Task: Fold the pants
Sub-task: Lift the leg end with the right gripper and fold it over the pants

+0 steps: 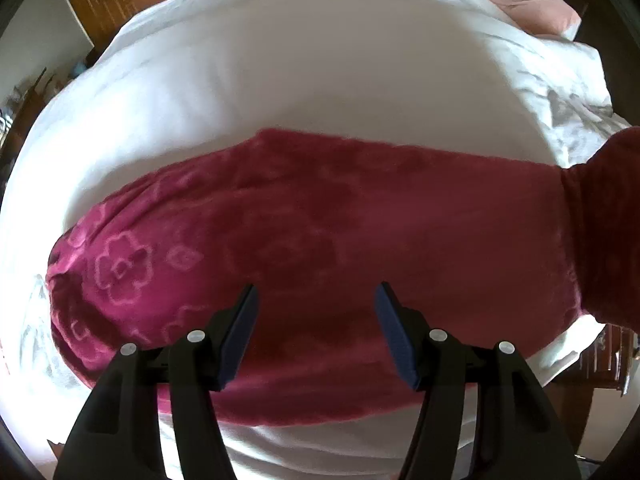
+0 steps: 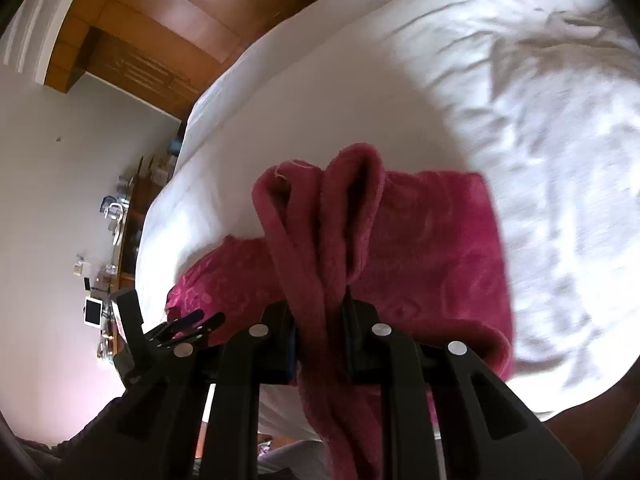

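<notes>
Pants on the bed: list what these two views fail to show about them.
- Left wrist view: one end of the pants runs off the right edge.
- Right wrist view: the cloth held in the right tool is bunched, so which part it grips is unclear; motion blur smears the pattern.
- Both views: the underside is hidden against the white bedding.
- Left tool is open, holding nothing.

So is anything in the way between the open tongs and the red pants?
No. The left tongs hang open right over the pants on the white bed, with nothing visible between them. The right tongs already pinch one end.
</notes>
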